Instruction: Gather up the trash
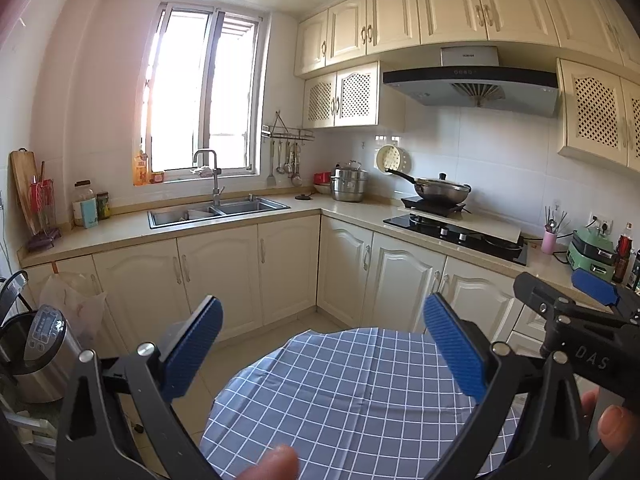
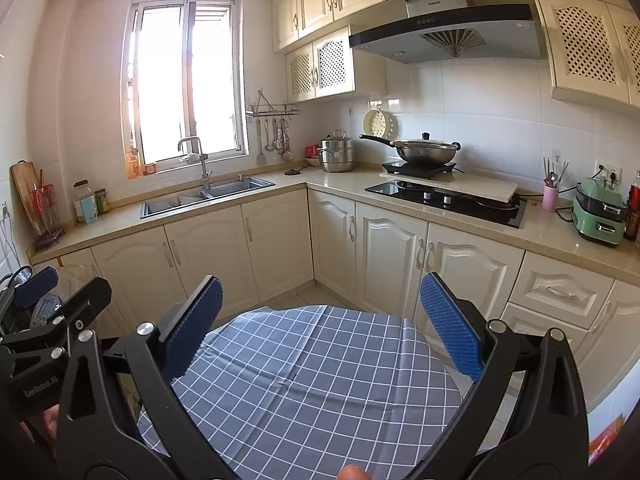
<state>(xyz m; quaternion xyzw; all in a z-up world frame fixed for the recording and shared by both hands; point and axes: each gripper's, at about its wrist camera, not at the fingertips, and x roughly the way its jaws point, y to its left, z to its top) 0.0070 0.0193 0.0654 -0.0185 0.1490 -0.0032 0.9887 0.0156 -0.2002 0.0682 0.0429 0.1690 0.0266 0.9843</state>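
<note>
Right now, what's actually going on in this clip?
A person holds two grippers side by side over a round table with a blue checked cloth, facing the kitchen counter. The left gripper and the right gripper are both open and hold nothing. No trash shows on the cloth. A white plastic bag hangs from the lower cabinets at the left. Collection has not visibly begun.

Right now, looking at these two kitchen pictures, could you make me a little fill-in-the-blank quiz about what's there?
1. The round table under both grippers wears a blue cloth with a white ____ pattern.
2. The left gripper and the right gripper both have their jaws ____.
3. The lidded wok sits on a cooker under the range ____.
4. The tall faucet stands behind the steel ____.

Missing words: grid; open; hood; sink
</note>
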